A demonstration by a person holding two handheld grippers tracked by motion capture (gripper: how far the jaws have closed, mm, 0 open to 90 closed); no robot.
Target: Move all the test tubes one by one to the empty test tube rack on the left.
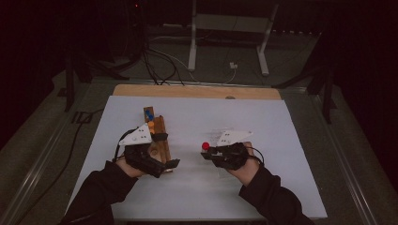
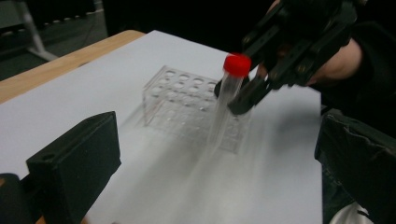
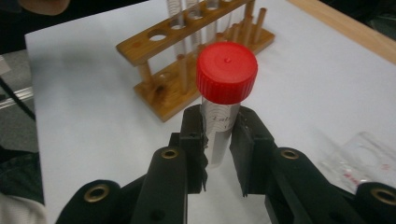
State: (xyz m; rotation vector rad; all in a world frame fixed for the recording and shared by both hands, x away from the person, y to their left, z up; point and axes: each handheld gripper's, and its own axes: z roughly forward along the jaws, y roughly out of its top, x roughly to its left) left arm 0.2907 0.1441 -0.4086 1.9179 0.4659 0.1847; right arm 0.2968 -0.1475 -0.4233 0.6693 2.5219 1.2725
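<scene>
While clamped, tube (image 3: 219, 126) upright, cap (image 3: 227, 72) up.

Dark sleeves (image 1: 101, 190), black grippers with seemingly brass-ringed screw holes.

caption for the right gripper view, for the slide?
Right gripper clamps a red-capped tube upright between its black jaws, wooden tube rack behind on the white table.
</scene>
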